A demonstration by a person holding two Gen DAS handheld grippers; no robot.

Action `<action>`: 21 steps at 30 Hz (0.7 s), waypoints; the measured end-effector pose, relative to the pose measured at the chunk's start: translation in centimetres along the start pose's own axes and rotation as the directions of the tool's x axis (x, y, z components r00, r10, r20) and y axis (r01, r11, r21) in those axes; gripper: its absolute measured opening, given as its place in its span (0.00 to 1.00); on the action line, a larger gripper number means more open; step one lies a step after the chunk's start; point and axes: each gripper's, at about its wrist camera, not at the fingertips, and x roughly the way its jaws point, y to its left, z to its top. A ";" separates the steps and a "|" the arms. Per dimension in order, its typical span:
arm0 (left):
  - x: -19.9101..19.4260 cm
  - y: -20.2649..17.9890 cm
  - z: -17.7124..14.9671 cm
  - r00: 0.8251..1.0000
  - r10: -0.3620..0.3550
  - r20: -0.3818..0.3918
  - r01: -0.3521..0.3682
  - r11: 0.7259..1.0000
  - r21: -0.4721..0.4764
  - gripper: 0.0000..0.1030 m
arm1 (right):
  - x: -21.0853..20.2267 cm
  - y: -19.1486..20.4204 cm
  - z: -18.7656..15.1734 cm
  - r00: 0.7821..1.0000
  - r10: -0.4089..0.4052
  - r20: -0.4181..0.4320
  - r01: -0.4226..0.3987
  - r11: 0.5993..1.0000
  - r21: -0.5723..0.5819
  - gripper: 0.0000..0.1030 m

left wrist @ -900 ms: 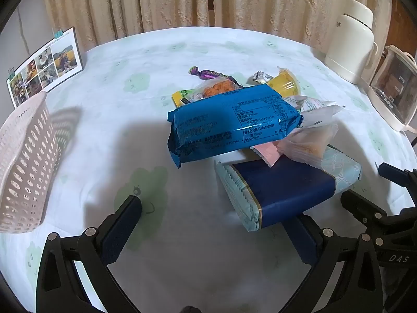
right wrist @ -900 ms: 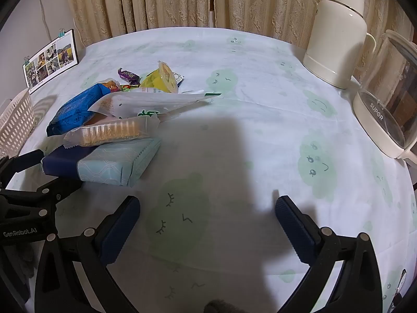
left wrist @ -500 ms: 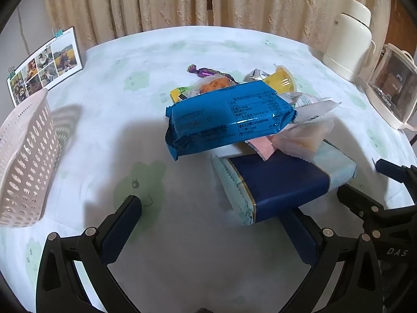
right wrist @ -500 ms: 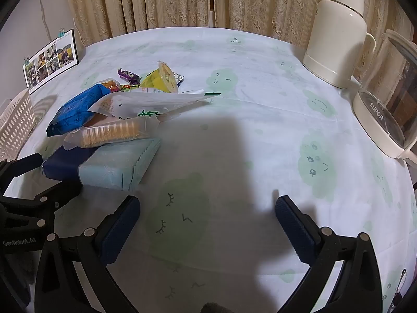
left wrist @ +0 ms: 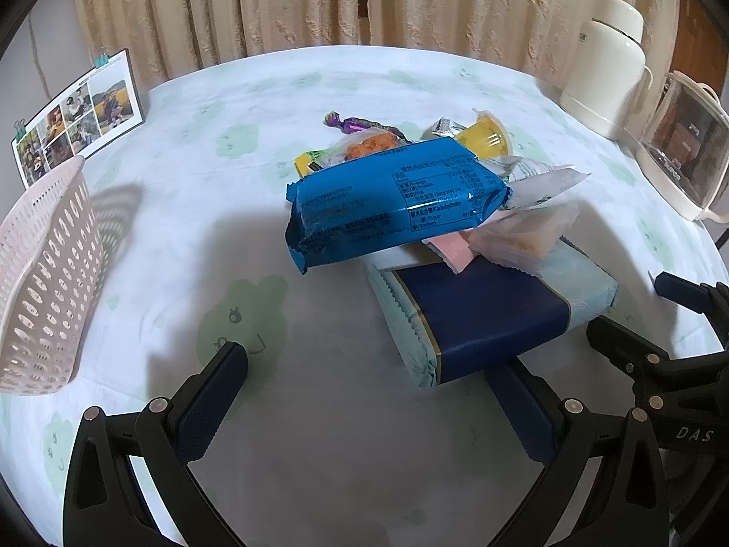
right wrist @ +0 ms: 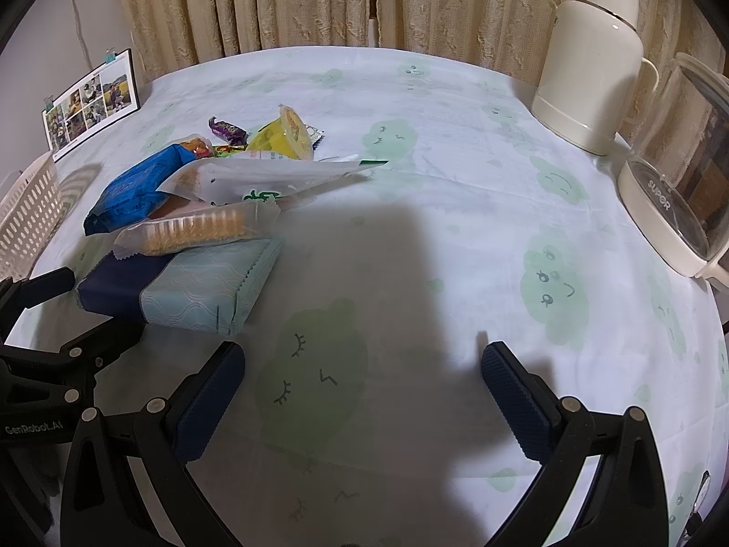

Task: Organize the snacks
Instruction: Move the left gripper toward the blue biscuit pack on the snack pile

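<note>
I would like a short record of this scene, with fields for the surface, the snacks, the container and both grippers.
surface: round table with a cloud-print cloth
snacks: loose pile; blue packet on top, navy and pale blue pack beneath
container: pink basket, at the left edge
left gripper: jaws open, holding nothing
right gripper: jaws open, holding nothing

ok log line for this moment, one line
left tool open, near navy pack | right tool open, over bare cloth | snack pile untouched | basket left
</note>
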 end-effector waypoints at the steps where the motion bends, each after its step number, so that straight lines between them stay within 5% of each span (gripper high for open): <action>1: -0.1 0.0 0.0 1.000 0.000 0.000 0.000 1.000 0.000 1.00 | -0.1 -0.2 -0.2 1.000 0.003 0.000 -0.003 1.000 -0.002 1.00; 21: -3.1 0.7 -1.5 0.992 -0.067 0.105 0.073 0.996 -0.052 1.00 | -1.4 -1.9 0.2 0.995 0.093 0.022 -0.094 0.994 0.055 0.99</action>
